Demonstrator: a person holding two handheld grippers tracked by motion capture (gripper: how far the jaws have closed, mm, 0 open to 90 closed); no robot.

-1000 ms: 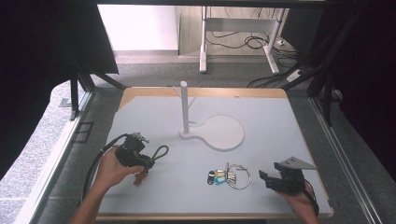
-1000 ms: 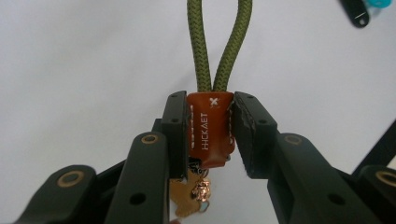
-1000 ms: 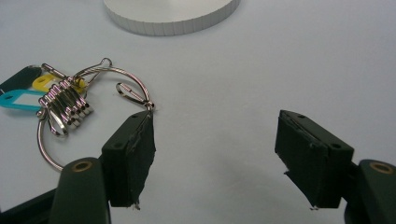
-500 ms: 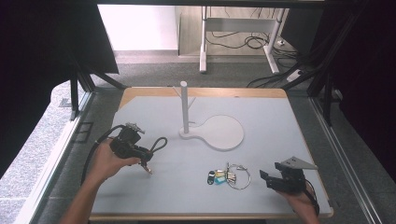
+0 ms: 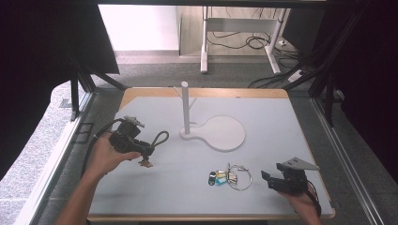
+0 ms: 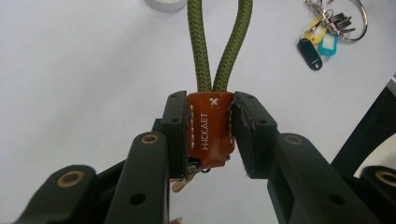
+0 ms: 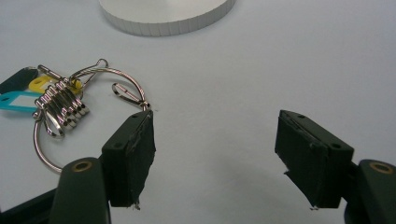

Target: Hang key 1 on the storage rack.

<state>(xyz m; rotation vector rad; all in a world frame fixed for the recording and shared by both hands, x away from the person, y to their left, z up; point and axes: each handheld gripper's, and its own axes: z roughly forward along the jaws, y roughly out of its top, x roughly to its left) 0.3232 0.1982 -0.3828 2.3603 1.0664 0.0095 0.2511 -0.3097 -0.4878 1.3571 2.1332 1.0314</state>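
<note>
1. Left tool (image 6: pixel 210 135) clamped on the brown leather tab (image 6: pixel 210 133) of a key strap, jaws pressing both stitched sides of the tab.
2. Olive-green cord loop (image 6: pixel 219 42) rising straight out of the tab's top, away from the jaws, toward the far edge of the left gripper view.
3. From above: left tool (image 5: pixel 143 157) held in the left hand (image 5: pixel 105 157) over the left part of the bench (image 5: pixel 187 187), loop (image 5: pixel 159 138) curling off toward the white stand (image 5: pixel 220 133), a small metal end hanging under the jaws.
4. Strap lifted off the bench surface, judging by the faint shadow beneath it; touching or not, cannot tell for sure.
5. Right tool (image 7: pixel 215 154) with jaws wide apart, nothing between the pads, bare bench below.
6. Bunch of keys (image 7: pixel 58 105) on a wire ring lying just beside the right tool's left-hand jaw in its own view, outside the gap; blue, yellow and black tags on the far side.
7. From above: right tool (image 5: pixel 270 180) low at the bench's near right, key bunch (image 5: pixel 230 177) just to its left, well apart from the left tool.
</note>
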